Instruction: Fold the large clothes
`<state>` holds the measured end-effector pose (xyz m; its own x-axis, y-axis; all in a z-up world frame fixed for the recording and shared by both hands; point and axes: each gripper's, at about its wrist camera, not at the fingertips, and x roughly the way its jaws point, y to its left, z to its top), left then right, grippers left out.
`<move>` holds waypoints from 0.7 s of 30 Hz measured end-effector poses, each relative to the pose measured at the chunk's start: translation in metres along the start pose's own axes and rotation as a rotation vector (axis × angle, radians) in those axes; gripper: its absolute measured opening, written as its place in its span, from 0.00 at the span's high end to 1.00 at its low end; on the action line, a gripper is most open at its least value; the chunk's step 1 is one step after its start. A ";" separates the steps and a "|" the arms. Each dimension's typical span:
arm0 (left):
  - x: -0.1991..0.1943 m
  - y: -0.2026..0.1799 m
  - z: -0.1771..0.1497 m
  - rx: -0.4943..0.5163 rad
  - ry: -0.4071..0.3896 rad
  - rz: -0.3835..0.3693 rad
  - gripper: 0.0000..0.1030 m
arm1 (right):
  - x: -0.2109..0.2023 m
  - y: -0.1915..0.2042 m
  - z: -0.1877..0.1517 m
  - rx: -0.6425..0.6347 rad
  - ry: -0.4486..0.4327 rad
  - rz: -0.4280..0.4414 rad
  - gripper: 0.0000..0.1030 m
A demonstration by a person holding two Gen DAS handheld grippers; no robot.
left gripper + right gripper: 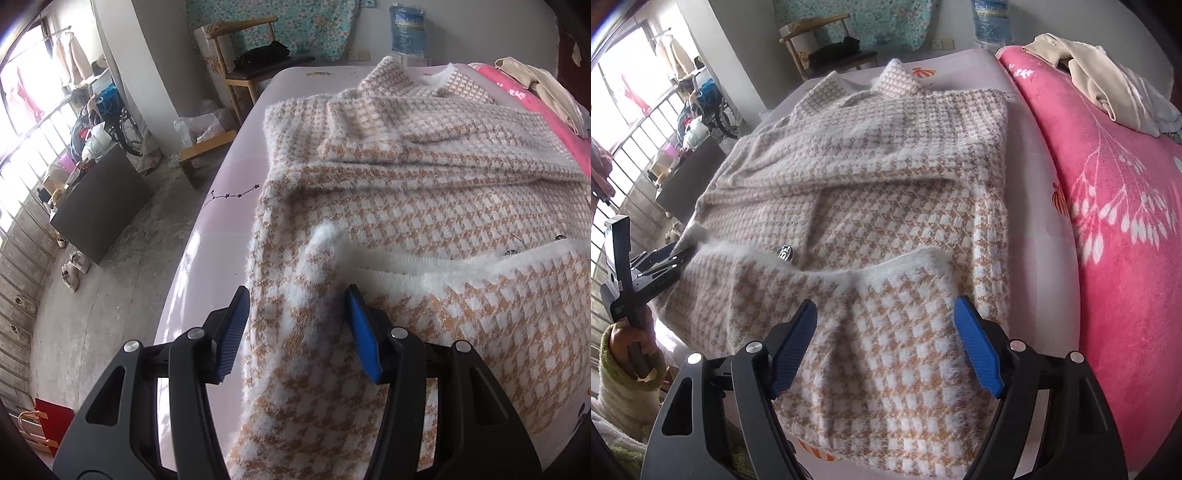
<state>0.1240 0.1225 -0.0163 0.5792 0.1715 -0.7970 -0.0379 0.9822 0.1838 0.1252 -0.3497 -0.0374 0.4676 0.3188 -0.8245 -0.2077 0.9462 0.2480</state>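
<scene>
Two wrist views over a bed, each pointing steeply down at a fuzzy checked cardigan [871, 192].

In the left wrist view, the left gripper [297, 325] fills the lower centre of the frame. Its blue pads [232, 336] stand partly apart, with the cardigan's left edge lying between them; whether they press the knit cannot be told. In the right wrist view, this gripper shows at the left edge, held by a hand [631, 343] in a pale green cuff, its tips at the cardigan's white hem.

The right gripper [886, 343] sits at the bottom centre of its own view, jaws wide apart over the folded-up hem, pads not pressing the fabric.

The cardigan lies across the middle of the bed [229, 206], collar toward the top of the frame, hem turned up toward the middle, a dark button [785, 254] showing. Bare sheet runs along its left side to the bed's edge. On the right, a pink blanket [1108, 206] lies beside it, with beige clothes [1104, 81] heaped at the upper right.

A wooden chair [243, 66] stands beyond the bed, upper centre, dark cloth on its seat.
</scene>
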 end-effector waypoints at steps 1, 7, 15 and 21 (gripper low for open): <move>0.000 0.001 0.000 -0.004 -0.001 -0.006 0.50 | 0.000 -0.002 0.001 -0.002 0.001 0.001 0.27; 0.001 0.007 -0.002 -0.018 -0.009 -0.051 0.55 | 0.009 -0.016 0.012 -0.006 -0.002 0.038 0.27; -0.001 0.000 -0.002 0.014 -0.022 -0.084 0.75 | 0.031 -0.026 0.016 -0.006 0.048 0.049 0.49; 0.000 -0.002 -0.002 0.019 -0.021 -0.088 0.76 | 0.020 -0.008 0.033 -0.101 -0.014 0.039 0.47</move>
<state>0.1226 0.1207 -0.0173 0.5967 0.0823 -0.7982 0.0294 0.9918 0.1242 0.1644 -0.3490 -0.0392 0.4695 0.3566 -0.8077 -0.3109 0.9230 0.2268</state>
